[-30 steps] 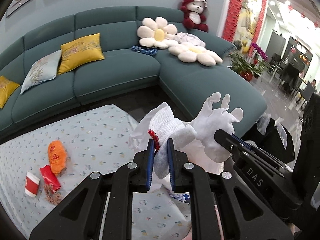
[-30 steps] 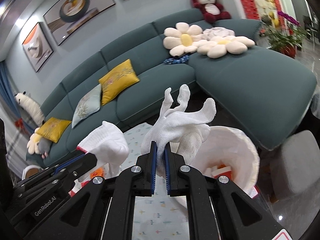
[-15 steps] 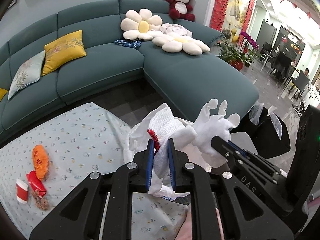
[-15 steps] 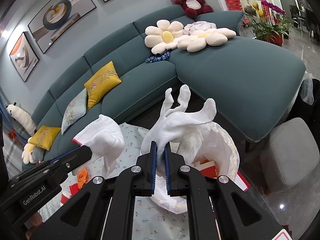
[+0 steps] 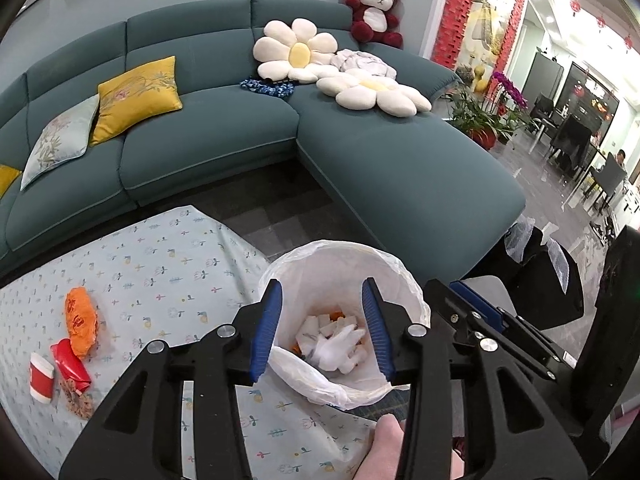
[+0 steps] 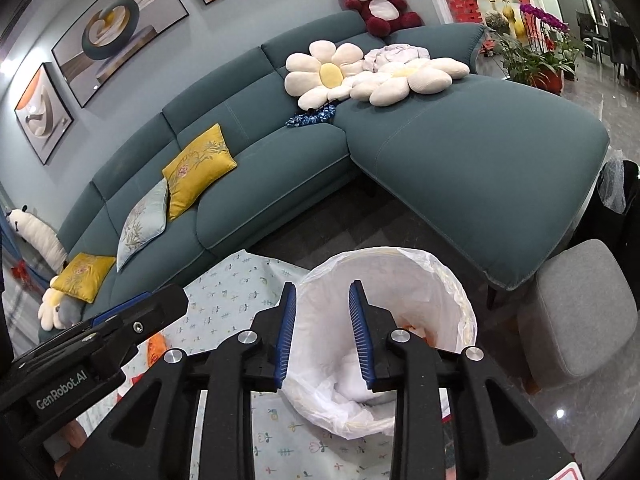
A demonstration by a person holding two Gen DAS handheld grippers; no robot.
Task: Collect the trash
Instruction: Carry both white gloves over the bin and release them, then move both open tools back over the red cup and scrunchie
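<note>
Both my claws, left gripper (image 5: 322, 330) and right gripper (image 6: 323, 330), opening empty over lined bin (image 5: 396, 270); white gloves (image 5: 338, 346) inside, lower centre; orange wrapper (image 5: 80, 320), red cup (image 5: 41, 376) lower left: clear rim first

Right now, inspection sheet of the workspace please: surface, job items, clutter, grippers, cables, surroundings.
Surface: patterned cloth spread over a low surface in front of the sofa.
Job's things: white-lined trash bin at the cloth's edge; white gloves lying inside on other scraps. Still on the cloth: orange wrapper, red packet, red-and-white cup, brownish crumbs.
Clutter: nothing seen beyond that trash.
Grippers: left gripper and right gripper both over the bin, jaws opening, nothing between them.
Cables: nothing seen.
Surroundings: teal sofa with cushions, flower pillows, a plush bear; grey stool; potted plants; person seated far right.
</note>
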